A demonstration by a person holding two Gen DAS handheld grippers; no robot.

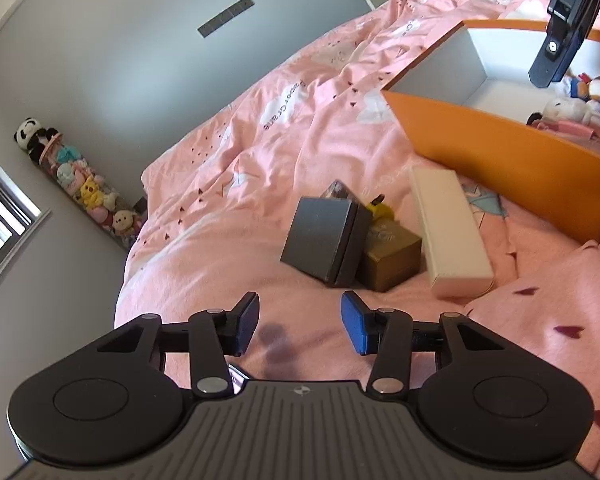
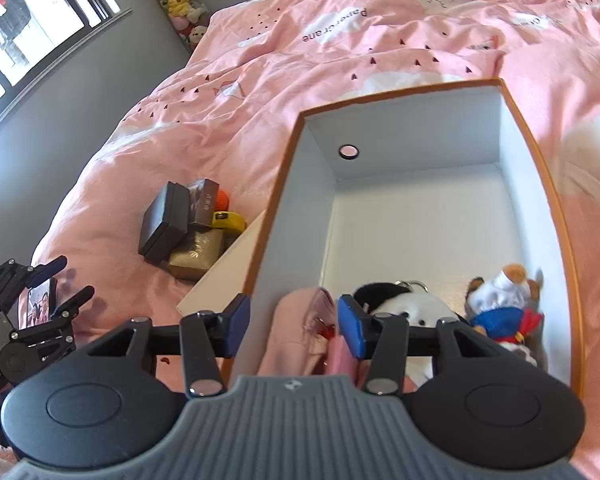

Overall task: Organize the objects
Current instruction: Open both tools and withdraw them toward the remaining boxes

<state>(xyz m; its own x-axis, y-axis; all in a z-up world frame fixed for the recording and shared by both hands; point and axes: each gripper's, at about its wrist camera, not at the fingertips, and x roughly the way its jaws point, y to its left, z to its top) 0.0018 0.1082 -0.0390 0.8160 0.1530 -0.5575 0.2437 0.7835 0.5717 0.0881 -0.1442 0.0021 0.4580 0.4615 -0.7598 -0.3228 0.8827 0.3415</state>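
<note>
An orange box with a white inside stands on the pink bed. It holds a black-and-white plush, a plush in blue and a pink item at its near end. My right gripper hovers open above that pink item, its pads touching nothing. Left of the orange box lie a long white box, a gold box, a grey box and a yellow item. My left gripper is open and empty, short of the grey box.
The rumpled pink duvet covers the bed. A tall clear tube of plush toys with a panda on top stands by the grey wall. A window is at the left. The orange box's far half is bare.
</note>
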